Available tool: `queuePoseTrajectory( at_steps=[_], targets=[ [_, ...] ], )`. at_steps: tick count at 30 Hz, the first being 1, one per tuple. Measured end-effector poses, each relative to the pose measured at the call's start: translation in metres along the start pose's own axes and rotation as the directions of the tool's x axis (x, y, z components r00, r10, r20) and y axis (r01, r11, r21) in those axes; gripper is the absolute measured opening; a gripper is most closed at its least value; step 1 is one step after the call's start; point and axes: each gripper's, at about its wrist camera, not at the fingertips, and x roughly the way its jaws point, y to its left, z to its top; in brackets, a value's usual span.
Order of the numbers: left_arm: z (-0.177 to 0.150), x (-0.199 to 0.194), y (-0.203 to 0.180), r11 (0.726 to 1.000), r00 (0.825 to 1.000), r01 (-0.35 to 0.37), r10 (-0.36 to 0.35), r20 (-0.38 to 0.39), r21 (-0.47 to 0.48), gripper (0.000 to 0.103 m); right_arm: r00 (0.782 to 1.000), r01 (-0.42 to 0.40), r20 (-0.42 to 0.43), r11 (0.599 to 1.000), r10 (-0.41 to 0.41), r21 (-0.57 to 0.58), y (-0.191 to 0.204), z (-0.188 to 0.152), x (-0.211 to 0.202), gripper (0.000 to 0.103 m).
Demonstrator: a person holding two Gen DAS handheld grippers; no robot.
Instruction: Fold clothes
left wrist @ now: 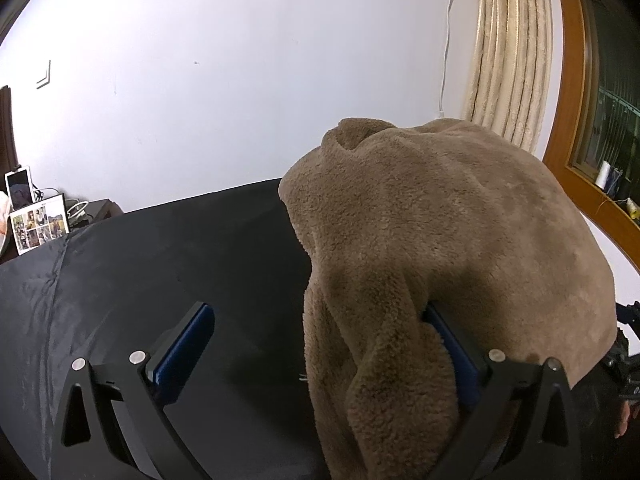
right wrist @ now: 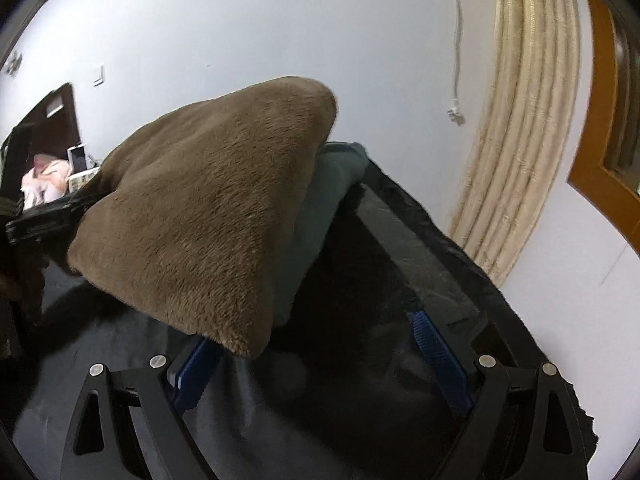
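My left gripper (left wrist: 320, 356) is standing wide open, its two blue pads (left wrist: 185, 354) spread far apart and clamping nothing. The brown fleece garment (left wrist: 440, 248) is draping over the right-hand finger of that gripper, a thick roll of pile hanging down across the inner face of the pad and falling past the bottom of the view; the left-hand pad is showing bare against the black cover. My right gripper (right wrist: 320, 360) is likewise gaping, fingers well apart and closing on nothing, with a low corner of the same brown fleece (right wrist: 208, 216) lying over the tip of its left-hand pad (right wrist: 196, 372); the right-hand pad is standing free. In the right wrist view the fleece is bulging up in a folded hump, and a grey-green garment (right wrist: 320, 208) is peeking out from under its far side, touching it. Both are sitting on the black cloth-covered table (left wrist: 140, 280), toward its far right corner, where the cover's wrinkled edge is running beside the cream curtain (right wrist: 528, 112). Beyond the far edge the white wall (left wrist: 240, 80) is filling the view, with a white cable (right wrist: 458, 52) hanging down it. At the far left corner a photo collage (left wrist: 38, 226) is leaning beside some clutter I cannot make out. A wooden window frame (left wrist: 576, 92) is bordering the right side.
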Motion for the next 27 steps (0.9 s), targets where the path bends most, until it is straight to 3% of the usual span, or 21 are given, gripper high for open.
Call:
queuePoseTrajectory(
  at_steps=[5, 19, 27],
  targets=[
    [-0.001, -0.001, 0.008, 0.998, 0.999, 0.037, -0.038, -0.011, -0.046, 0.103, 0.991, -0.086, 0.102, 0.996, 0.089, -0.036, 0.015, 0.016, -0.031, 0.093],
    [-0.003, -0.004, 0.01, 0.998, 0.999, 0.045, -0.046, -0.012, -0.035, 0.103, 0.984, -0.083, 0.149, 0.989, 0.1, -0.119, 0.071, 0.048, 0.014, 0.093],
    [-0.004, -0.003, 0.011, 0.997, 0.998, 0.061, -0.062, -0.018, -0.035, 0.103, 0.991, -0.052, 0.12, 0.991, 0.067, -0.127, 0.072, 0.039, 0.026, 0.099]
  ],
)
